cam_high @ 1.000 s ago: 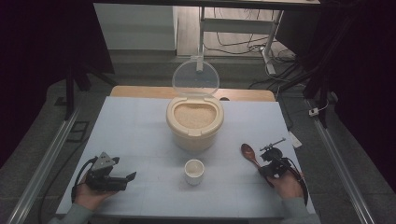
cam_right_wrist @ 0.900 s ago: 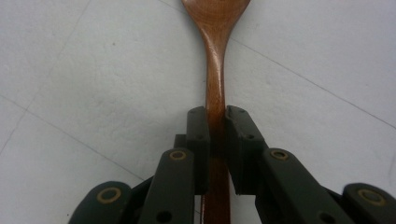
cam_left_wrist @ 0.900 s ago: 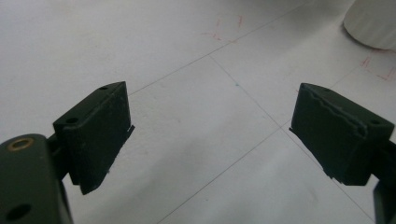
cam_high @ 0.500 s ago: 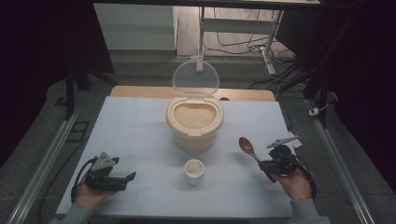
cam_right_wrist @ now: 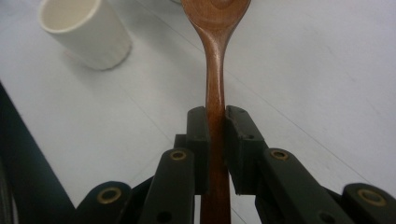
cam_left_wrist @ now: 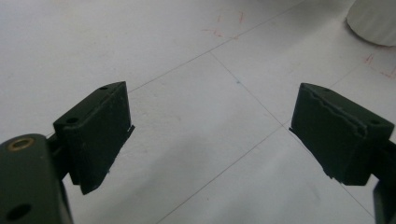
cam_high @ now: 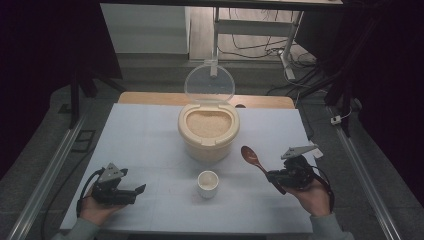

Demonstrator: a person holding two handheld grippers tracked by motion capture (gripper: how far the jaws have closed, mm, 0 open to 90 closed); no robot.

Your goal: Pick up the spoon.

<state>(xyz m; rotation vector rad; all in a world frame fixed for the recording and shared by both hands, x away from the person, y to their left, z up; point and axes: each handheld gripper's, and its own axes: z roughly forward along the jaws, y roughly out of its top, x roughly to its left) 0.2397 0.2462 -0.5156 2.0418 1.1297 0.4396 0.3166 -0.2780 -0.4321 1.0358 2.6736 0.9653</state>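
Note:
A brown wooden spoon [cam_high: 252, 159] is raised off the white table, bowl toward the rice container. My right gripper [cam_high: 272, 176] is shut on its handle; in the right gripper view the handle [cam_right_wrist: 215, 84] runs straight up between the pressed jaws. A beige container [cam_high: 208, 128] full of rice stands at the table's middle with its clear lid [cam_high: 209, 83] tipped up behind. In front of it stands a small white cup [cam_high: 207, 183], seen also at the upper left [cam_right_wrist: 85, 32] of the right gripper view. My left gripper [cam_high: 140, 189] rests low at the front left, open, over bare table [cam_left_wrist: 205, 121].
The white table [cam_high: 150, 130] ends in a wooden strip at the back. Metal rails run along both sides on the floor. A desk frame and cables lie beyond the far edge. The cup's base shows at the top right [cam_left_wrist: 373, 21] of the left gripper view.
My right gripper has lifted the spoon off the table and turned it, the bowl now higher and nearer the rice container. The left gripper has stayed put.

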